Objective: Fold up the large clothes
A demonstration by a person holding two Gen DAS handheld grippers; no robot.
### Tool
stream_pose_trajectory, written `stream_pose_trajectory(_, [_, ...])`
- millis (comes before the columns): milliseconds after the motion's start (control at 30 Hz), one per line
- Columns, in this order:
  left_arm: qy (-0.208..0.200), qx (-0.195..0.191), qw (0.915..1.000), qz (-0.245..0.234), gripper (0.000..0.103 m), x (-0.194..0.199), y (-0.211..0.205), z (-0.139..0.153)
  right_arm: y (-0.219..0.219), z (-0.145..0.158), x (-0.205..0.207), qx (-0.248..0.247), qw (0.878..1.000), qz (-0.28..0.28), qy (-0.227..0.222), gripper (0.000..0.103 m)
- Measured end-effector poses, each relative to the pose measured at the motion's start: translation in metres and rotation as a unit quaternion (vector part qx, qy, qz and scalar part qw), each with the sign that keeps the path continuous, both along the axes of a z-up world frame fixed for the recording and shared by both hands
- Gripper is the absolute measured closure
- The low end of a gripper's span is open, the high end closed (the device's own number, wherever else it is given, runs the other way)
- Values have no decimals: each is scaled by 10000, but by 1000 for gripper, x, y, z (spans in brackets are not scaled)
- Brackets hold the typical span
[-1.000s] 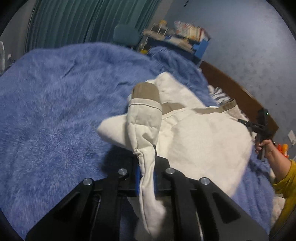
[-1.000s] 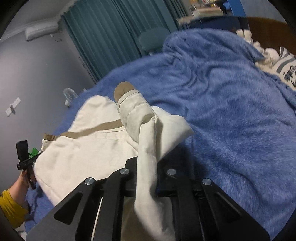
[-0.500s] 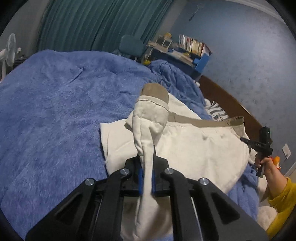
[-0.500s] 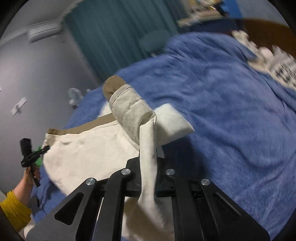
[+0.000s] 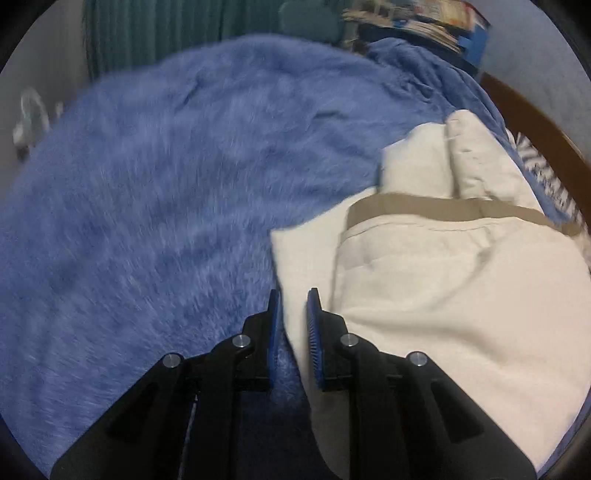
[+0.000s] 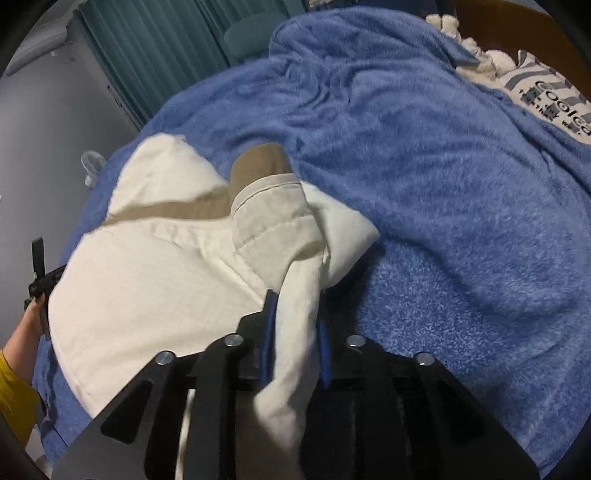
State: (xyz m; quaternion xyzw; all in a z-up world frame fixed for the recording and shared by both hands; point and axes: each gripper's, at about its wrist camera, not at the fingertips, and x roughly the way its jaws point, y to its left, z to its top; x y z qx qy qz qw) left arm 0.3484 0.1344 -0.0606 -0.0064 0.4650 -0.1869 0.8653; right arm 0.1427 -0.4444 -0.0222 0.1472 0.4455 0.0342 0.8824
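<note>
Our left gripper's [image 5: 294, 295] fingers [image 5: 274, 321] are parting, a clear gap between the blue pads; the corner of the cream garment [image 5: 436, 295] lies under that gap on the blue blanket [image 5: 147, 206], and we cannot tell whether either pad still touches it. Our right gripper's [image 6: 295, 314] fingers [image 6: 266, 325] are opening too, with a twisted strip of the cream garment [image 6: 155, 280] running up between them, though it is unclear whether the pads still press it. The garment lies spread on the blue blanket [image 6: 443, 192], a tan band crossing it. Going left to right, the left wrist view shows the teal curtain [image 5: 177, 26], the open blanket, then the garment's folded body and the wooden headboard [image 5: 532, 122]. Only the right wrist view shows our other hand [image 6: 27, 325] in a yellow sleeve [image 6: 14, 398] at the far left, the tan cuff [image 6: 258, 162] of the sleeve laid across the garment, and the striped printed cloth [image 6: 546, 96] at the far right.
</note>
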Motion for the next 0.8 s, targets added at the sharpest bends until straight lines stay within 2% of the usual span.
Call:
stream_pose_trajectory(67, [117, -426, 9990, 20, 89, 0, 13, -5, -6, -9, 2, 293, 9996, -2, 50, 74])
stream_pose_trajectory(133, [216, -747, 9970, 22, 83, -2, 24, -6, -14, -13, 2, 631, 9979, -43, 120, 60])
stream_pose_trajectory(167, [281, -879, 9957, 54, 70, -3, 30, -5, -21, -16, 3, 900, 9957, -58, 200, 52])
stream_pose_trajectory(200, [355, -1016, 9942, 51, 53, -4, 36, -3, -24, -17, 3, 999, 9947, -53, 243, 36])
stream_pose_trajectory(267, [417, -1211, 9918, 20, 46, -7, 46, 5, -26, -18, 3, 1078, 9937, 94, 295, 35])
stream_pose_trajectory(333, [425, -1520, 9874, -62, 40, -10, 53, 14, -26, -18, 5, 1050, 9935, 191, 394, 23])
stream_pose_trajectory(367, [505, -1568, 9862, -162, 35, -10, 52, 16, -25, -20, 8, 1108, 9923, 260, 484, 21])
stream_pose_trajectory(433, [670, -1528, 9854, -341, 35, -8, 45, 16, -25, -25, 14, 1298, 9890, 364, 607, 17])
stream_pose_trajectory(500, [874, -1832, 9783, -418, 35, -3, 45, 13, -26, -29, 20, 1429, 9869, 368, 654, 16])
stream_pose_trajectory(533, [873, -1950, 9763, -350, 35, -1, 48, 15, -26, -30, 22, 1448, 9865, 374, 660, 16])
stream_pose_trajectory(600, [571, -1978, 9784, -164, 35, 0, 56, 24, -21, -32, 27, 1479, 9858, 440, 657, 15])
stream_pose_trajectory(667, [421, -2451, 9683, -241, 33, -1, 63, 34, -16, -33, 30, 1492, 9850, 551, 674, 14])
stream_pose_trajectory(700, [448, -2456, 9677, -363, 30, 0, 59, 36, -13, -34, 33, 1502, 9844, 596, 695, 14])
stream_pose_trajectory(800, [710, -1947, 9755, -738, 29, 5, 37, 24, -9, -36, 39, 1563, 9826, 670, 742, 13])
